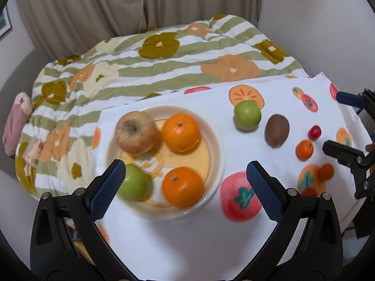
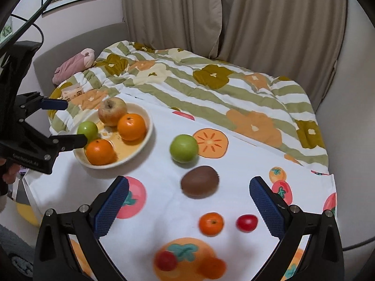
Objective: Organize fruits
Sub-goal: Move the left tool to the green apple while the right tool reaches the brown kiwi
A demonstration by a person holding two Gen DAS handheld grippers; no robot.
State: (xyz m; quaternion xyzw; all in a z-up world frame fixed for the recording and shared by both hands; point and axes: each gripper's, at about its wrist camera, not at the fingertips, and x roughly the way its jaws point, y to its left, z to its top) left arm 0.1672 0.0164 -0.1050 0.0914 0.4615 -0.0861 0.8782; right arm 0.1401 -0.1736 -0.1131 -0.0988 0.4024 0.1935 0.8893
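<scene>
A cream plate [image 1: 216, 140] holds a reddish apple [image 1: 136, 133], two oranges [image 1: 181, 132] [image 1: 182, 186] and a small green apple [image 1: 134, 183]. My left gripper [image 1: 185, 166] hovers open just above the plate's near side, with nothing between its fingers. On the fruit-print cloth to the right lie a green apple [image 2: 184, 148], a kiwi [image 2: 200, 185], a small orange [image 2: 211, 223] and a small red fruit [image 2: 246, 222]. Blurred near the front lie another red fruit [image 2: 166, 260] and another small orange [image 2: 212, 265]. My right gripper [image 2: 189, 182] stands open and empty above the kiwi.
The white cloth [image 2: 164, 210] covers a table beside a bed with a floral striped quilt [image 2: 211, 86]. On the bed lie a pink pillow [image 2: 72, 65] and a snack packet [image 2: 72, 91]. Beige curtains [image 2: 257, 23] hang behind. A hand [image 2: 9, 173] holds the left gripper.
</scene>
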